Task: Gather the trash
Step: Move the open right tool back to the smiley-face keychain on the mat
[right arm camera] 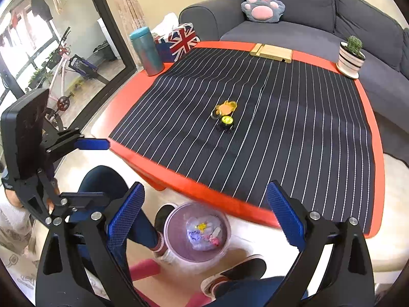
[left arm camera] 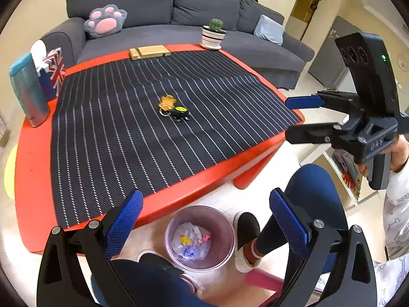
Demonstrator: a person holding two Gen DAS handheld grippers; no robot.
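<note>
Below the near edge of the red table (left arm camera: 38,179), a clear waste bin (right arm camera: 173,245) stands on the floor between the person's feet, crumpled scraps (left arm camera: 191,240) of white, yellow and pink already lying inside it. Both tools hang above it with nothing between their blue pads: the left gripper (left arm camera: 204,227) gapes wide, and the right gripper (right arm camera: 204,220) is spread just as far. Mid-table on the striped cloth (left arm camera: 122,128) lies only a keychain (left arm camera: 172,108), which reads as a keepsake rather than litter. Collection looks all but finished; any next move calls for scanning the table's edges for leftover scraps.
</note>
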